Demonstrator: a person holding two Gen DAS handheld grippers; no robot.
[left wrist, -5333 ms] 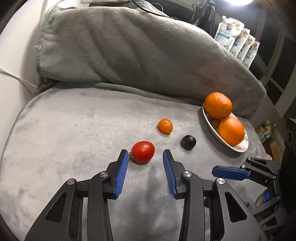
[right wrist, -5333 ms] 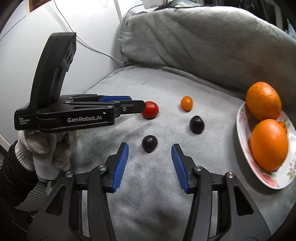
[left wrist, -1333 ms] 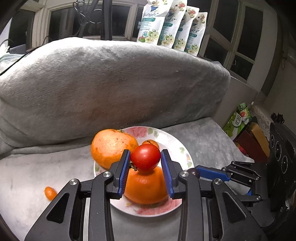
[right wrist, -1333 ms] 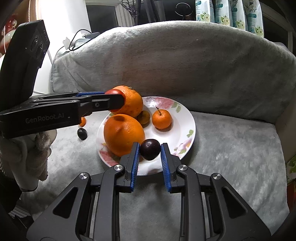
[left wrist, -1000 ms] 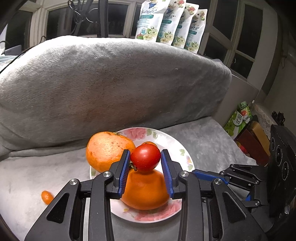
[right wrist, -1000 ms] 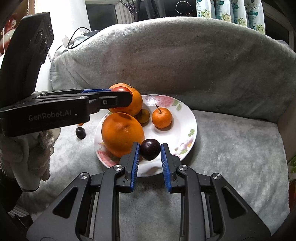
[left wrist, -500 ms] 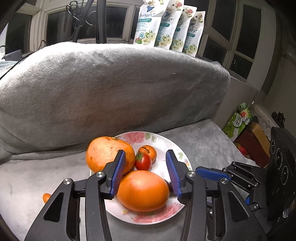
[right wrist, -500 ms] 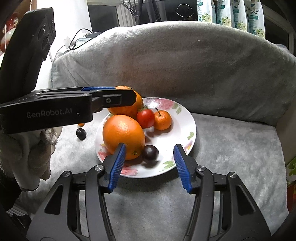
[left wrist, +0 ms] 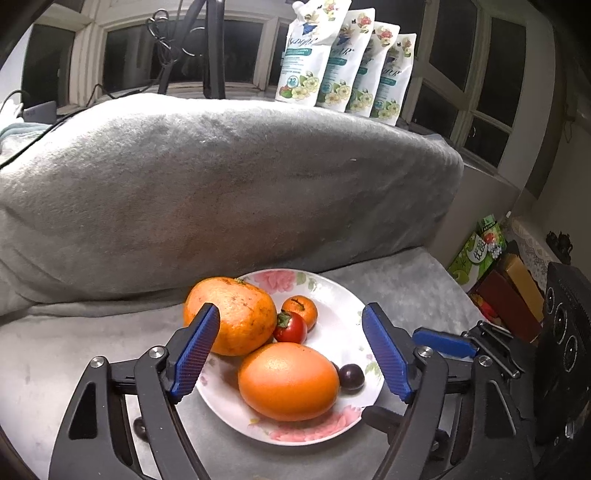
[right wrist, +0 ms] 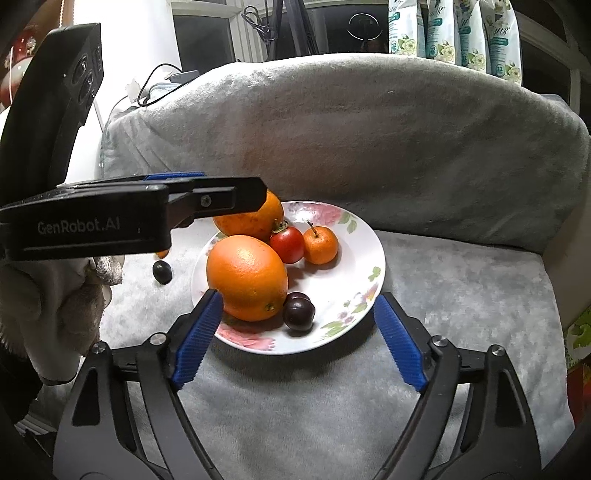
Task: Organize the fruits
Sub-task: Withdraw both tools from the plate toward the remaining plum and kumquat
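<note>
Both tongs spread wide, empty: left tongs (left wrist: 291,354) and right tongs (right wrist: 297,338) over the plate (right wrist: 364,254). Dark plum (right wrist: 162,271) off the plate on the grey blanket (right wrist: 443,295), leftward, nearer the left tongs.

Grey plush sofa before dark windows, lit from indoors.

Sofa backrest (left wrist: 229,177), draped in grey fleece, rounded along its top; matching grey seat cover (right wrist: 461,288) beneath. White-framed windows (left wrist: 476,62) behind, panes black. Four floral refill pouches (left wrist: 347,70) upright in a row on the sill. Black cables (left wrist: 166,33) hanging at the glass. White wall (right wrist: 122,48) on one side. Green carton (left wrist: 476,251) and coloured boxes (left wrist: 513,295) beside the seat's end.
</note>
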